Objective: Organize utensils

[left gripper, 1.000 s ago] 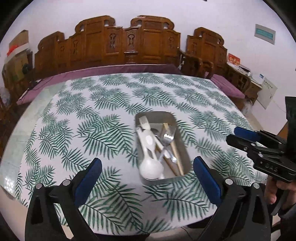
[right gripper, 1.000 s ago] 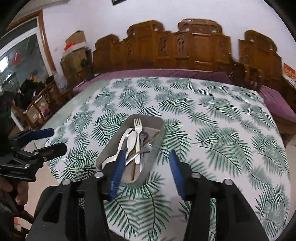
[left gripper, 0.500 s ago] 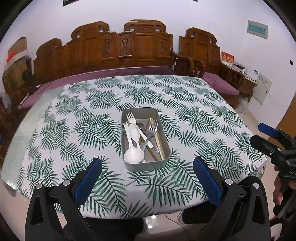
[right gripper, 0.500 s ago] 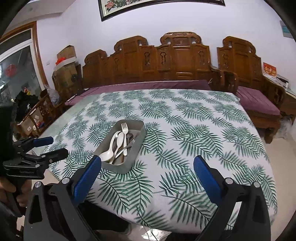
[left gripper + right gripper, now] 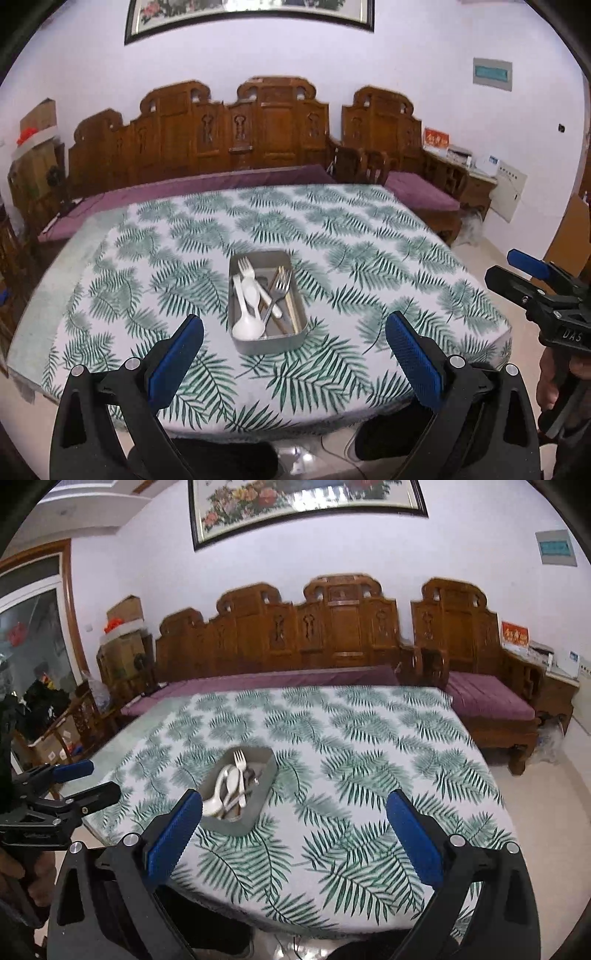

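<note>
Matt metal tray (image 5: 240, 334) w/ glossy white plastic spoon (image 5: 246, 326), metal fork (image 5: 280, 284).

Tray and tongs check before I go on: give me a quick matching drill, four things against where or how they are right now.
Things:
1. white spoon
2. metal tray
3. left tongs
4. purple cushion

States:
A. on the wooden bench beyond the table
B. open, holding nothing
C. lying inside the tray with the forks
D. resting on the leaf-print tablecloth

Pairs: 1-C, 2-D, 3-B, 4-A
</note>
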`<state>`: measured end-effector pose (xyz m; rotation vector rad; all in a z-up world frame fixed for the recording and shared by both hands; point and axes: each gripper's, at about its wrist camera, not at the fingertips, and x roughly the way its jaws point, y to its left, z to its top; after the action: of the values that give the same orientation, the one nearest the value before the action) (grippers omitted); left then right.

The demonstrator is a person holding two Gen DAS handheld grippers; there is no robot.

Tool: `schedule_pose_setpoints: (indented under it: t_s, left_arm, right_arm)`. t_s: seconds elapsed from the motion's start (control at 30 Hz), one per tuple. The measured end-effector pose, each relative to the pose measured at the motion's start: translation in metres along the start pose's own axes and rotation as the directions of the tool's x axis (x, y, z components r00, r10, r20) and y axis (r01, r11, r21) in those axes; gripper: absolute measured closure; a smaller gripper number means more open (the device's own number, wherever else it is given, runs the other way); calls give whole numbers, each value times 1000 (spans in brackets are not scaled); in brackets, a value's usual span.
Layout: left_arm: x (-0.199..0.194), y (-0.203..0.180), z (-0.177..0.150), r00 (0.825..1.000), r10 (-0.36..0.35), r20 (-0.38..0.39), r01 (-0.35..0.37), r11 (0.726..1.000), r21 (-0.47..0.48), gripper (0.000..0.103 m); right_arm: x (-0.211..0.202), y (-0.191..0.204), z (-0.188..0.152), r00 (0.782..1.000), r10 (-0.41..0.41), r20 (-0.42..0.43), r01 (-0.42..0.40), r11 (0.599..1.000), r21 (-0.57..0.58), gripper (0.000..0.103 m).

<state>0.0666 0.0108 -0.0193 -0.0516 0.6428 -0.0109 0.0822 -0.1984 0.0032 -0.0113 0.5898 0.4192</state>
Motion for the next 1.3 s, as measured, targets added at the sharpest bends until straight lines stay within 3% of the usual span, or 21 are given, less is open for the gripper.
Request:
schedule_pose_setpoints:
  t_s: [0.47, 1.3]
  left_arm:
    - [-74, -16, 28, 984, 5, 181, -6, 1000, 5, 8]
    - [-83, -18, 27, 977, 5, 214, -4, 1000, -3, 8]
  right_arm:
    - [-71, 26, 31, 984, 24, 179, -17, 999, -44, 3]
    - [-73, 31, 31, 982, 34, 186, -25, 998, -52, 3]
